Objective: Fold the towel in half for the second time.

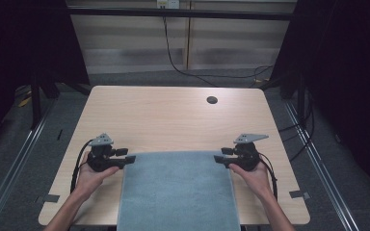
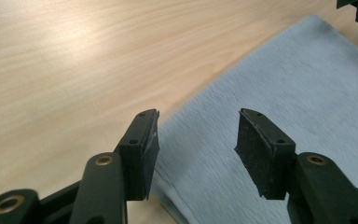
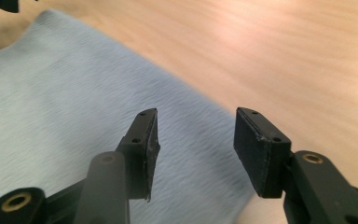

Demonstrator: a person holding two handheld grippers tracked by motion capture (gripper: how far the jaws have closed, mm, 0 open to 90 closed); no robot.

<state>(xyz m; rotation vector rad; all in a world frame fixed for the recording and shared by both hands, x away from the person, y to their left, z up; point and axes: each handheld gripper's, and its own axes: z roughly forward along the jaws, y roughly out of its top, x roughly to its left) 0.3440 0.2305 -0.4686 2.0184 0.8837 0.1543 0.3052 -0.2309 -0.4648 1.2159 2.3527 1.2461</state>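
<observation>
A grey-blue towel lies flat on the wooden table, hanging over the near edge. My left gripper hovers at the towel's far left corner, jaws open, nothing between them. In the left gripper view the towel lies below the open left gripper. My right gripper hovers at the far right corner, also open and empty. The right gripper view has the towel under the open right gripper, its corner just below the jaws.
A round cable hole sits near the table's far right. A black cable runs down the wall behind. Metal rails flank the table on the floor. Bare wood stretches beyond the towel.
</observation>
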